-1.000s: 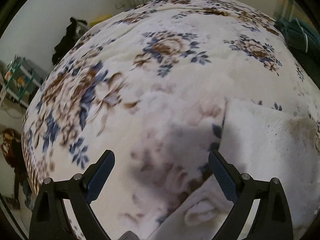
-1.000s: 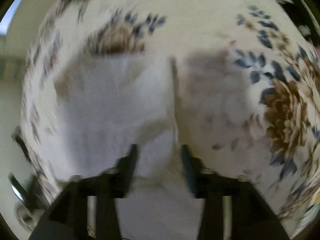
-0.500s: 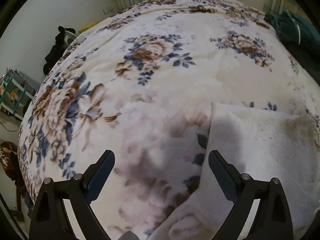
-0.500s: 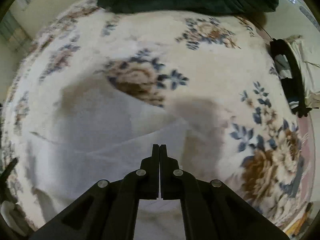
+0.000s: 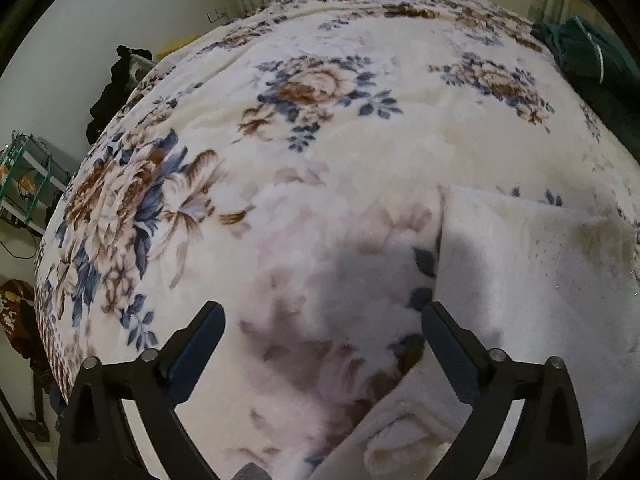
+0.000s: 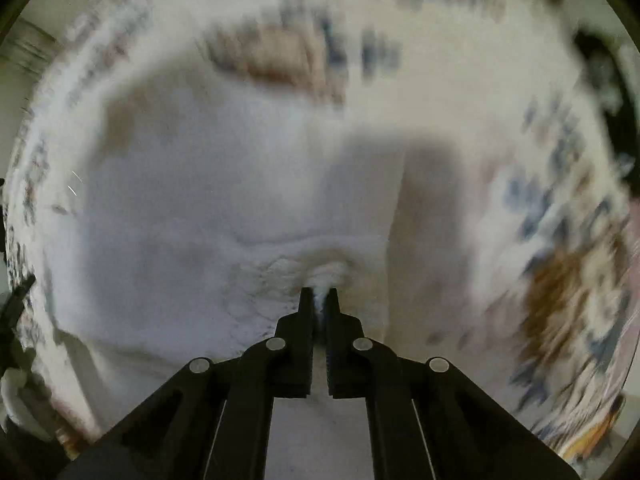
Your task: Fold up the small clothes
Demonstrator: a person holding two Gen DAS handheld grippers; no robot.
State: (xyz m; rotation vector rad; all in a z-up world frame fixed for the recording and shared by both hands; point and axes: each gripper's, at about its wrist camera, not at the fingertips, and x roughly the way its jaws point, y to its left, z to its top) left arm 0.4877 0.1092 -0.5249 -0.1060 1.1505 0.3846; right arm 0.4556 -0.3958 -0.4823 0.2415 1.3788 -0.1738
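While the right gripper [image 6: 319, 294] pinched the white fleece garment [image 6: 208, 216] on the floral blanket [image 5: 320, 152], the left gripper [image 5: 322, 320] hung spread, holding nothing.

I see open floral blanket [image 5: 340, 168] ahead and left; green clothes pile [image 5: 592, 56] blocks the far right corner.

Left claw [image 5: 322, 322] gaping wide — one finger [image 5: 198, 346] sits down at seven o'clock of its own view, the other at five o'clock, both angled outward, nothing caught between them. Over to the right claw [image 6: 319, 294] — fingers drawn nearly together at the six o'clock base of its view, tips pointing toward twelve, a bunched pinch of the white garment [image 6: 208, 216] nipped between them. That right wrist view is smeared with blur.
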